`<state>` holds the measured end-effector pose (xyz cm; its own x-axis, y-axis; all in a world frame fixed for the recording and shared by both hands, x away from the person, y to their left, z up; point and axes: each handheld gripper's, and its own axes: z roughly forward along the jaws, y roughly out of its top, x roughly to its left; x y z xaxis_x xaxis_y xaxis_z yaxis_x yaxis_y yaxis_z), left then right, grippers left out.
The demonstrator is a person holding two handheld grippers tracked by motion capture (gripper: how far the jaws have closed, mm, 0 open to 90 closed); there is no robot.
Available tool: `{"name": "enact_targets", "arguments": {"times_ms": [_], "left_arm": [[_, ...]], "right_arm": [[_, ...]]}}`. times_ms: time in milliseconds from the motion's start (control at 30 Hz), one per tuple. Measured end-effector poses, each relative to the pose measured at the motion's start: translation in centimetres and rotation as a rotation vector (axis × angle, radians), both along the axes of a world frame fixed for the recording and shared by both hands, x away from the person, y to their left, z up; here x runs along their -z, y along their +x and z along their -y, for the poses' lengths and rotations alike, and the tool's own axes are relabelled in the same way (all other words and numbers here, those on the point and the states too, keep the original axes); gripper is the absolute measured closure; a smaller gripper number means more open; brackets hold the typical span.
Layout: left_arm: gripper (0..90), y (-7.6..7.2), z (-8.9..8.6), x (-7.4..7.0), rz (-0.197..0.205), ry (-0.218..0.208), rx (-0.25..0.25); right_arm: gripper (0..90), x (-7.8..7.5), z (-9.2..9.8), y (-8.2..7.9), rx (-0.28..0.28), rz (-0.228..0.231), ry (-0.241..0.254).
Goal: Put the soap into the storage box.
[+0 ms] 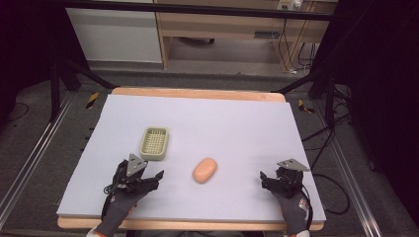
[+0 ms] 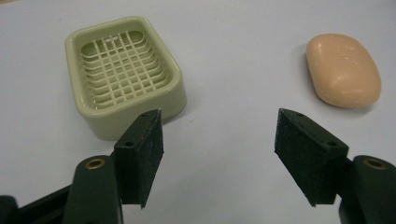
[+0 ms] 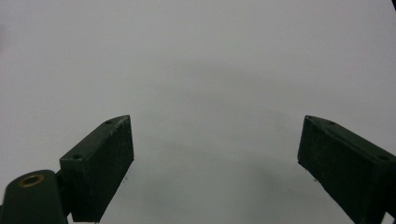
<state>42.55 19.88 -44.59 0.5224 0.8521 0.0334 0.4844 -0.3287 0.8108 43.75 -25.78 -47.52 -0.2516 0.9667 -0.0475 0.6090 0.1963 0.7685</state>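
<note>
Surface: pale grey-white sheet (image 1: 232, 123) laid over a wooden table (image 1: 197, 93), wood edge showing along the far and near sides.
Surroundings: grey floor (image 1: 29, 143) around the table; metal rails left and right; cables (image 1: 323, 148) trailing at the right; wooden furniture (image 1: 222, 24) and a white panel beyond the far edge.
Soap dish: pale green, rectangular, with an open grid floor (image 1: 154, 143); resting flat on the sheet, left of centre; seen close from the left gripper view (image 2: 123, 74), upper left, just beyond the left-hand jaw.
Soap: peach-coloured rounded bar (image 1: 205, 170); lying on the sheet near the middle, toward the near edge, to the right of the dish and apart from it; seen in the left gripper view at upper right (image 2: 343, 70).
Left gripper: held in a gloved hand (image 1: 121, 205) at the near left of the sheet (image 1: 148, 177), just near of the dish, grey three-cornered plate on top; jaws spread wide, nothing between them, bare sheet in the gap (image 2: 218, 149).
Right gripper: held in a gloved hand (image 1: 295, 207) at the near right of the sheet (image 1: 267, 180), well apart from soap and dish; jaws spread wide with nothing held, plain sheet ahead (image 3: 215, 158).
Relation of grippers to objects: neither touching dish or soap; soap lying between the two grippers, nearer the left one.
</note>
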Motion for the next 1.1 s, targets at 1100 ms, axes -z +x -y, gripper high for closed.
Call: {"name": "enact_targets", "arguments": {"times_ms": [1100], "left_arm": [[27.1, 0.3, 2.0, -1.0, -0.016, -0.030, 0.070]], "right_arm": [[10.5, 0.0, -0.1, 0.1, 0.008, -0.002, 0.004]]}}
